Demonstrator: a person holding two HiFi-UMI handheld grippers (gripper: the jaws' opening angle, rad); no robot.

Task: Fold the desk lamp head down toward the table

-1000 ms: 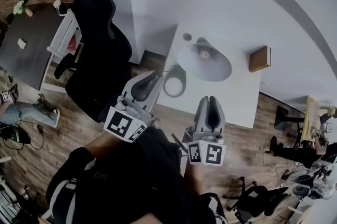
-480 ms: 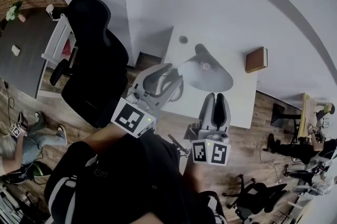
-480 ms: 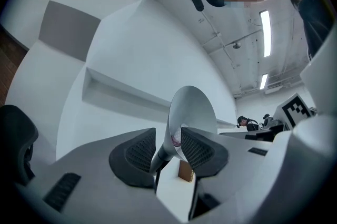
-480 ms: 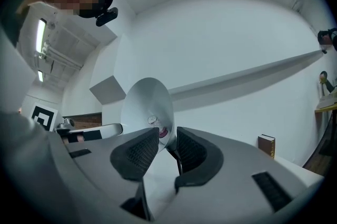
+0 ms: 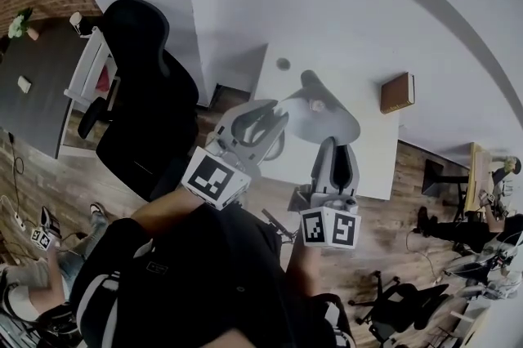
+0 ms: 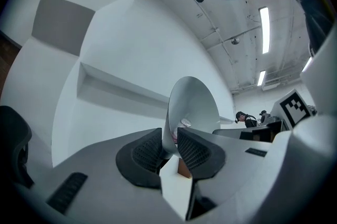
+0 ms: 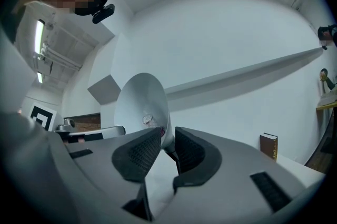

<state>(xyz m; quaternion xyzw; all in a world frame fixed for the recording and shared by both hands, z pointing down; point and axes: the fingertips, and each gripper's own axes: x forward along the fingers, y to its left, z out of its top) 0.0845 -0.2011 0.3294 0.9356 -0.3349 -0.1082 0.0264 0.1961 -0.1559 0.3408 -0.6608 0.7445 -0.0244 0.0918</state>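
Observation:
The desk lamp's pale cone shade [image 5: 323, 108] stands over the white desk [image 5: 372, 162]. Its open mouth and bulb face both gripper views, as the shade [image 6: 190, 107] and the shade [image 7: 143, 102]. My left gripper [image 5: 272, 116] reaches toward the shade's left rim. Its jaws are narrowly parted and closing, and the rim lines up with the gap [image 6: 169, 145] just past the tips. My right gripper [image 5: 335, 144] sits below the shade's near edge. Its jaws are also narrow and closing, with the lamp neck seen through the gap [image 7: 167, 146]. No pad visibly presses on the lamp.
A brown book [image 5: 397, 92] lies at the desk's right end and shows as the book [image 7: 268, 145] in the right gripper view. A black office chair [image 5: 147, 93] stands left of the desk. The lamp's ring base [image 5: 278, 149] is partly hidden by the left gripper. Wooden floor lies below.
Both grippers have moved forward and a little up toward the lamp shade. The left jaws, nearly together before, now stand parted.

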